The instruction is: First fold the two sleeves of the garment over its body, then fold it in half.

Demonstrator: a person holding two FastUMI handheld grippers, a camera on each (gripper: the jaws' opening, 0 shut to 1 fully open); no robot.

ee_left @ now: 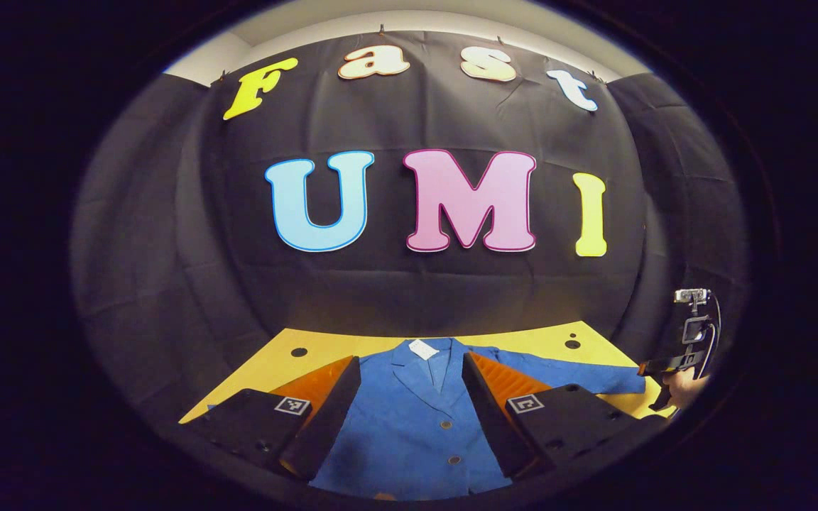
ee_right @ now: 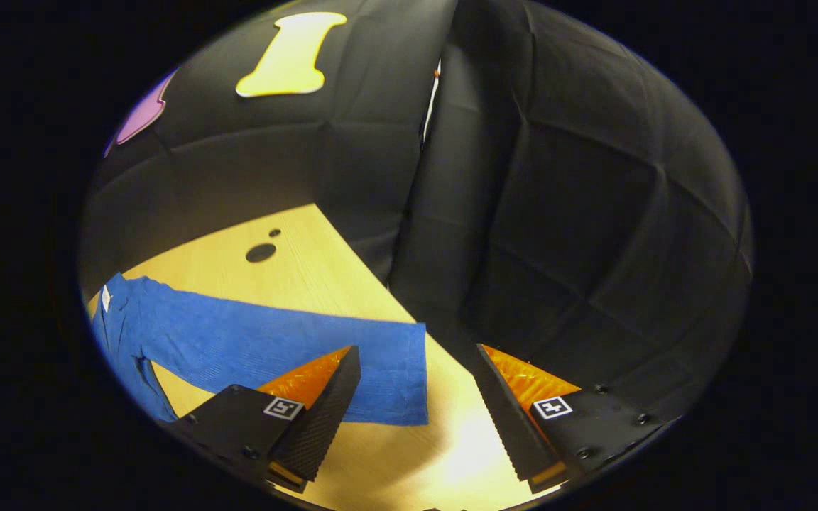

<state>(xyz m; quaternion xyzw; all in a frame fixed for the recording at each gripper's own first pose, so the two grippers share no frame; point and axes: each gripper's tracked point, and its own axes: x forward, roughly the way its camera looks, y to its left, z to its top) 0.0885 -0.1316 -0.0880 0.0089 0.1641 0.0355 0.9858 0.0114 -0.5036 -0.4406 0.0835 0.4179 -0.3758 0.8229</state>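
We count one blue jacket (ee_left: 409,426) lying flat on the yellow table (ee_left: 288,355), collar at twelve o'clock in the left gripper view, two buttons showing down its front. The left gripper (ee_left: 409,426) hangs over its body, jaws spread wide, grasping nothing. At three o'clock we see the right gripper (ee_left: 672,372) with a hand (ee_left: 686,387). In the right gripper view that gripper (ee_right: 416,419) is released, jaws spread; one sleeve (ee_right: 295,348) reaches between them, seemingly untouched. Two dark holes (ee_right: 260,252) mark the table.
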